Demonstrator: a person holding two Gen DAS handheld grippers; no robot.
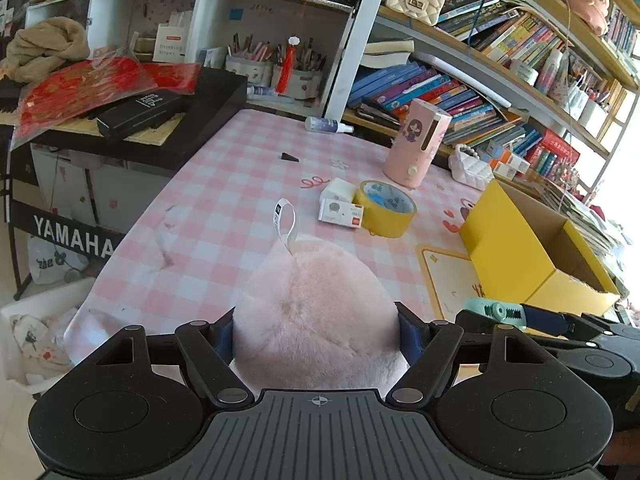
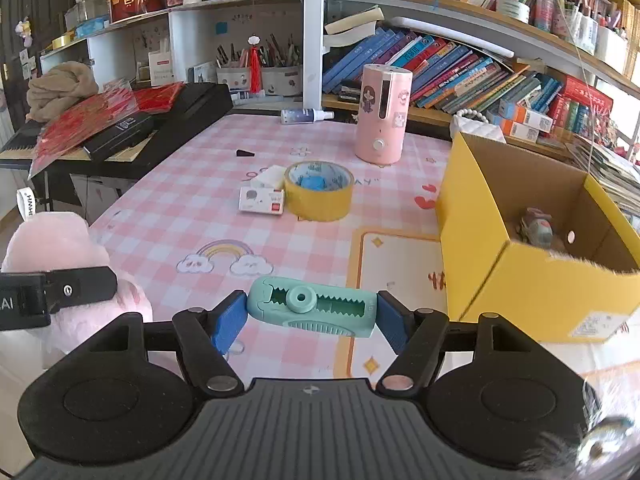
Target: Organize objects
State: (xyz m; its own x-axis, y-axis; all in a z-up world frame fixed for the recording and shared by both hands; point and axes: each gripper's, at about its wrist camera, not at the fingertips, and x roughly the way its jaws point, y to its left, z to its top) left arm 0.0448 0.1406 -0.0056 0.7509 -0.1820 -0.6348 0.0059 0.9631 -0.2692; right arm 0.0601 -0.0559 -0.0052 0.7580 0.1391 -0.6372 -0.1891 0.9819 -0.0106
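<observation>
Pink-checked counter (image 2: 192,200), shelves crammed behind; right tool (image 2: 311,316) pinches mint dispenser (image 2: 312,312) lying crosswise, left tool (image 1: 316,336) squeezes pink plush (image 1: 316,320), near yellow box (image 2: 480,264).

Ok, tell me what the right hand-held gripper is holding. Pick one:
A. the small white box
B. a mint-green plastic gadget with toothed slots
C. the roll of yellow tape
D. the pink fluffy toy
B: in the right wrist view the blue fingers of the right hand-held gripper press on both ends of the mint-green gadget, while the yellow tape and the white box lie on the table.
</observation>
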